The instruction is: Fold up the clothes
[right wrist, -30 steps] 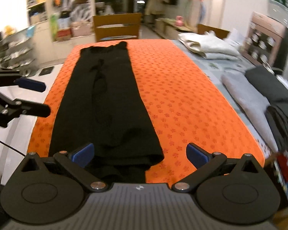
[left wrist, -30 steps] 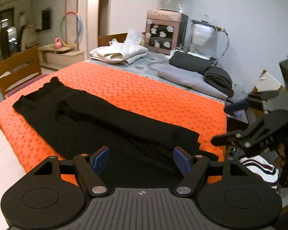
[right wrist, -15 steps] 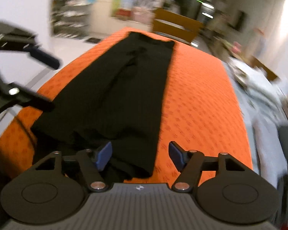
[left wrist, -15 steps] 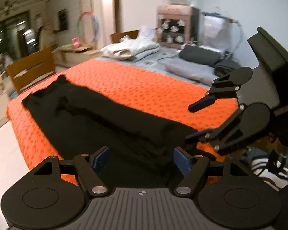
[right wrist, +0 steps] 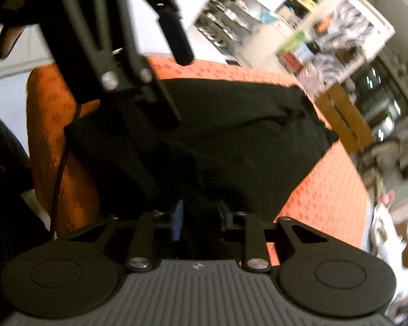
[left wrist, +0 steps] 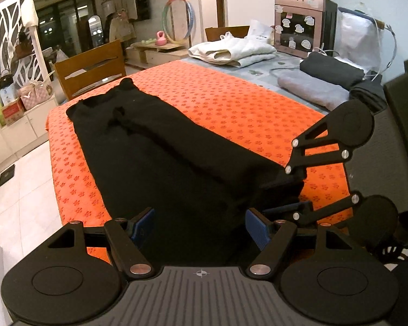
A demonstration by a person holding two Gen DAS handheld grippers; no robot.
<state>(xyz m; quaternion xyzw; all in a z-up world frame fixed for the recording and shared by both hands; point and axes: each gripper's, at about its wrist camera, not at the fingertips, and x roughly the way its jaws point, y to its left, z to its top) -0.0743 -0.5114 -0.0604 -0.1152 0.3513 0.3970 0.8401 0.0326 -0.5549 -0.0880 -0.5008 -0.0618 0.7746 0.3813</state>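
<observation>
So, left wrist view: black trousers [left wrist: 160, 146] lie lengthwise on the orange-covered table [left wrist: 244, 108], already doubled leg over leg into one long strip, waistband at the far end, hems at the near edge. Left hand-held gripper [left wrist: 200, 226] hovers over the near hem end, jaws spread wide, nothing between them. Right hand-held gripper [left wrist: 291, 190] comes in from the right at the hem corner, one finger above the cloth, one below the edge. Folded piles sit at the back: a white stack [left wrist: 236, 50], a grey garment [left wrist: 312, 92], a dark garment [left wrist: 331, 70].

Right wrist view (blurred, tilted): right hand-held gripper [right wrist: 200, 220] has its jaws drawn close with black fabric bunched between them, so it looks to be pinching the trouser hem [right wrist: 204, 184]. Left hand-held gripper [right wrist: 160, 62] hangs above the cloth, fingers apart.

Progress, as a judgement: lengthwise fold is in place; the crosswise folds that would make a compact bundle like the back piles are not there. Trousers lie at full length. Likely left: left side takes the other hem corner, then the hems go up toward the waistband.
</observation>
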